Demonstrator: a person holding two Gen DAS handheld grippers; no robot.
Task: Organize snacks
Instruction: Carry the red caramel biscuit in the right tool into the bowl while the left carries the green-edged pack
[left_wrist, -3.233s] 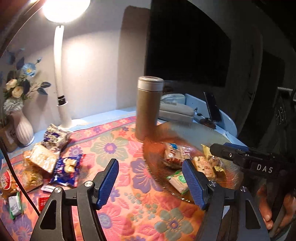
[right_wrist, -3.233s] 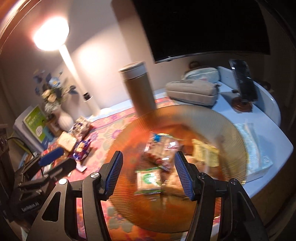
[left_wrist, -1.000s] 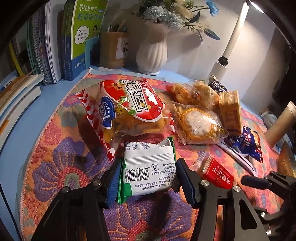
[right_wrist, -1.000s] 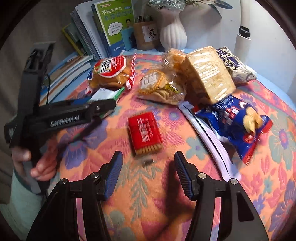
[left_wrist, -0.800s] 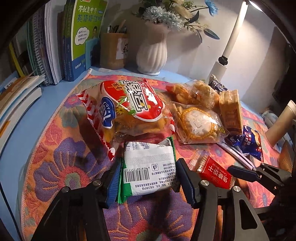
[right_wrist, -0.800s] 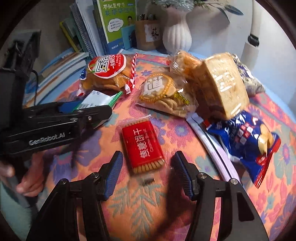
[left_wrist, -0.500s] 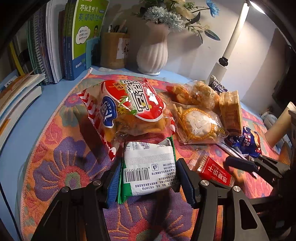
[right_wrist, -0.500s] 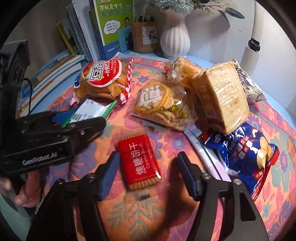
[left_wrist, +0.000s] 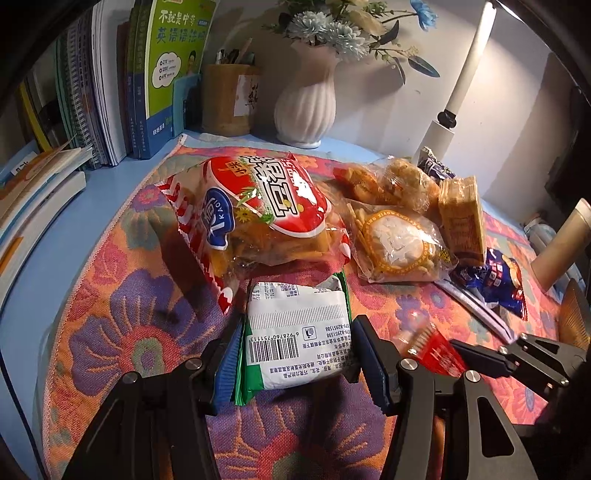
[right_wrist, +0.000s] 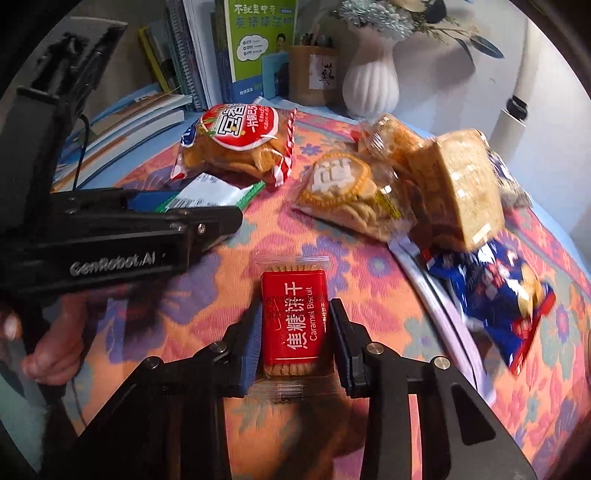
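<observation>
Floral woven cloth (left_wrist: 122, 332) in orange, pink and purple covers the blue table (left_wrist: 44, 236) and carries every snack, shown here from largest item to smallest. Upright books (left_wrist: 159, 70), a wooden pen holder (left_wrist: 229, 99) and a white ribbed vase (left_wrist: 306, 107) line the wall at the back. Nearest the books lies the big red-and-white cracker bag (left_wrist: 258, 218); beside it, toward the lamp stem, sit a clear bag of round biscuits (left_wrist: 399, 243), a stacked cracker block (left_wrist: 461, 218) and a blue snack pouch (left_wrist: 498, 284), the pouch blurred in the right wrist view. Just in front of the cracker bag, the left gripper (left_wrist: 295, 354) has its blue-padded jaws closed against both long edges of the green-and-white packet (left_wrist: 295, 332), barcode side up, the packet lying flat on the cloth. To that gripper's right, the right gripper (right_wrist: 295, 332) has its jaws pressed onto the two sides of the red caramel biscuit pack (right_wrist: 293, 317), which lies flat on the cloth with its clear wrapper ends showing beyond the pads.
</observation>
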